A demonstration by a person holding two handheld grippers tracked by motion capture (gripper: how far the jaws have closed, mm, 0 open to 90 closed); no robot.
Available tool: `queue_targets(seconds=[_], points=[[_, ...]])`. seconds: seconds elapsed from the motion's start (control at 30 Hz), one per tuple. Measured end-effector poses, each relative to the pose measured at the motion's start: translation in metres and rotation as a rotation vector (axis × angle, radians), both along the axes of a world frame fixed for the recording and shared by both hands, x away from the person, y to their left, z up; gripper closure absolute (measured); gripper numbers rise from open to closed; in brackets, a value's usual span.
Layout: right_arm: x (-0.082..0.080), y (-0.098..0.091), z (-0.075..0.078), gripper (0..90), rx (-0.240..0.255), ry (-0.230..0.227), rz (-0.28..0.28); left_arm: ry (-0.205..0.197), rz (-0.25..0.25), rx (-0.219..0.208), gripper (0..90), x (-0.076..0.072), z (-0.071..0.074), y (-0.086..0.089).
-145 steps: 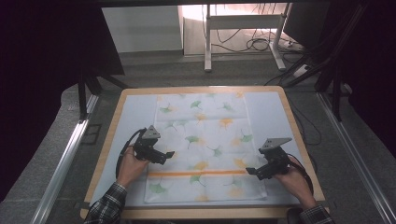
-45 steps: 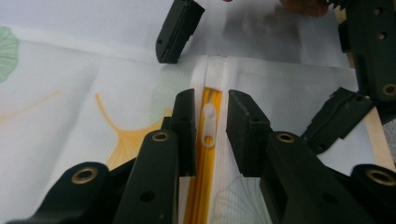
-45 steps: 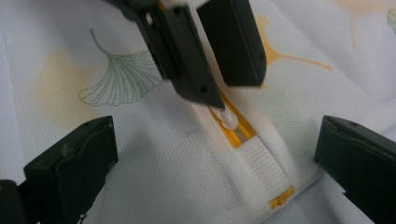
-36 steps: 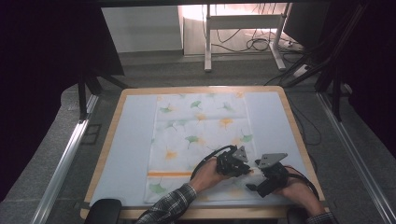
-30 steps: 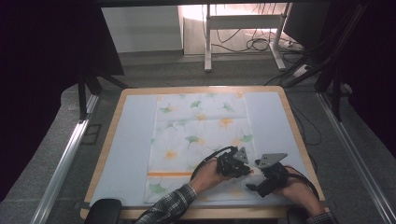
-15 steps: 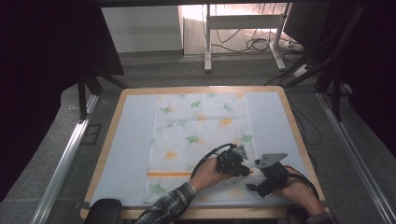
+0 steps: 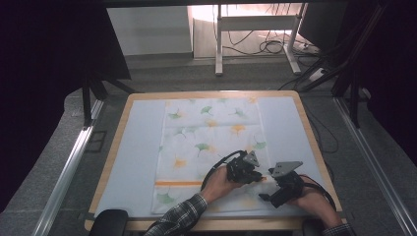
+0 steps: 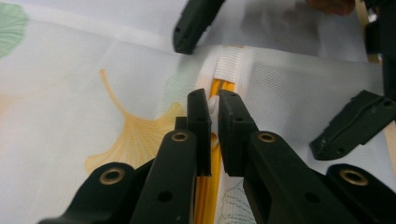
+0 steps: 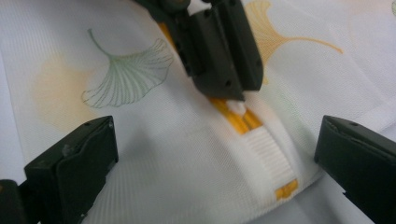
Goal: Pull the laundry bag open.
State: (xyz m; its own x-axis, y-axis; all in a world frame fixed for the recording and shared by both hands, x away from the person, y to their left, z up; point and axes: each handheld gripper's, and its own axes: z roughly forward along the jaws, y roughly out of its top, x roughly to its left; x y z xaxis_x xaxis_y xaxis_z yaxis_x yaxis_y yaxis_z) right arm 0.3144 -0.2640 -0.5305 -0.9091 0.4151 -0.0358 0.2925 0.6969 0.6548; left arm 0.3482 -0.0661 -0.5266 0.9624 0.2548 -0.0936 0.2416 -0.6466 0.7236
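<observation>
Soft, light white mesh bag (image 7: 211,147) printed with ginkgo leaves is best taken by the small white zipper pull (image 8: 214,103), now pinched by the left gripper (image 8: 212,100) at the bag's five o'clock corner, while the right gripper (image 9: 215,154) is held wide open.

Grey carpeted floor (image 7: 162,78) surrounds the wood-edged table (image 7: 111,162); cables (image 7: 275,46) lie beyond.

My left claw (image 8: 212,108) covers most of the white zipper pull (image 8: 214,103) — just a sliver shows between the pads, so I can't tell its shape. The orange zipper (image 8: 208,186) runs under my claw and off the bottom edge. In the high view my right hand (image 7: 314,204) hides the bag (image 7: 211,142) corner — and my sleeve (image 7: 179,216) is cut off.
</observation>
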Motion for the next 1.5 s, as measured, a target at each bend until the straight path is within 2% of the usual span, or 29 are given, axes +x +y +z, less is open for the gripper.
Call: queue_targets(seconds=[0.1, 0.37, 0.4, 0.73, 0.9, 0.97, 1.2, 1.37, 1.5], points=[[-0.0001, 0.0001, 0.0, 0.0, 0.0, 0.0, -0.002, -0.017, -0.005, 0.012, 84.5, -0.0015, 0.0, -0.001], [0.0, 0.0007, 0.0002, 0.0, -0.006, 0.0, -0.002, 0.007, -0.045, 0.032, 85.1, 0.0003, 0.0029, 0.0016], [-0.0001, 0.0009, 0.0004, 0.0, -0.008, 0.001, -0.003, 0.013, -0.055, 0.029, 89.4, 0.0005, 0.0036, 0.0031], [-0.0002, 0.0012, 0.0005, 0.0, -0.009, 0.003, -0.005, 0.023, -0.061, 0.027, 90.0, 0.0009, 0.0024, 0.0055], [0.0001, 0.001, 0.0004, 0.0, -0.008, 0.002, -0.004, -0.008, -0.074, 0.044, 88.6, -0.0042, 0.0009, 0.0003], [0.0, 0.0011, 0.0003, 0.0, -0.007, 0.003, -0.005, -0.025, -0.076, 0.036, 87.1, -0.006, -0.0011, -0.0009], [0.0014, 0.004, 0.002, 0.5, -0.025, 0.006, 0.001, -0.01, -0.07, 0.034, 89.9, -0.0053, -0.001, -0.0006], [0.0037, 0.0049, 0.0014, 2.4, -0.008, 0.006, 0.004, 0.017, -0.062, 0.031, 90.0, -0.0018, -0.0002, 0.001], [0.0029, 0.0052, 0.0015, 3.4, -0.013, 0.008, -0.011, 0.02, -0.065, 0.045, 90.0, -0.0004, 0.0011, 0.0029]])
